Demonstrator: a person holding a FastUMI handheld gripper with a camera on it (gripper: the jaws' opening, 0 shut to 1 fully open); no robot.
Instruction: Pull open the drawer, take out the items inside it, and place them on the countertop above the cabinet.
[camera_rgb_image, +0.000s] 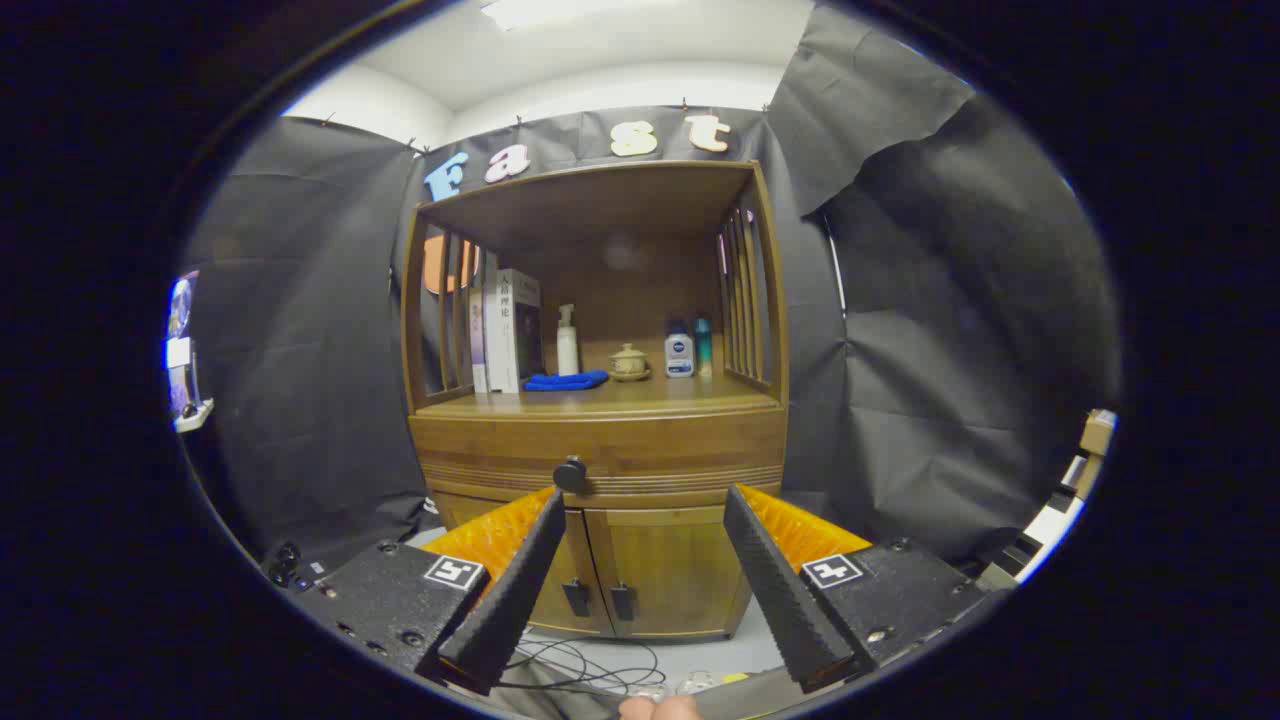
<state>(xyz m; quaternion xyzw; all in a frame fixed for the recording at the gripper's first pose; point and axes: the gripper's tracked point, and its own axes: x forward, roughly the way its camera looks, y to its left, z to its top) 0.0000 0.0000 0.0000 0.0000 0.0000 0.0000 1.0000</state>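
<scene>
Black cloth walls close in the booth, with a pale ceiling above and a grey floor (740, 650) below, and a wooden cabinet (600, 440) stands against the back cloth as the landmark for everything else. Its upper part is an open shelf with slatted sides, and the floor of that shelf is the bench (640, 398).

On the bench, at the cabinet's left side, a few upright books (508, 330) lean against the slats. Just right of them a folded blue cloth (566, 381) lies flat, with a white pump bottle (567, 340) standing behind it. Near the cabinet's middle sits a small lidded ceramic pot (629, 363). Right of the pot stand a small white-and-blue bottle (679, 353) and, beside it, a slim teal bottle (704, 345), close to the right slats.

Below the bench the drawer (610, 455) is fully shut, its front flush with the cabinet; its contents are hidden. A dark round knob (570, 474) sits left of the drawer's centre. Under the drawer are two closed doors (640, 570) with small dark handles, and loose cables (590, 665) lie on the floor at the cabinet's foot.

The gripper (640, 510) is spread wide and empty, apart from the cabinet. Its left fingertip (545, 520) shows just below the knob, not touching it.
</scene>
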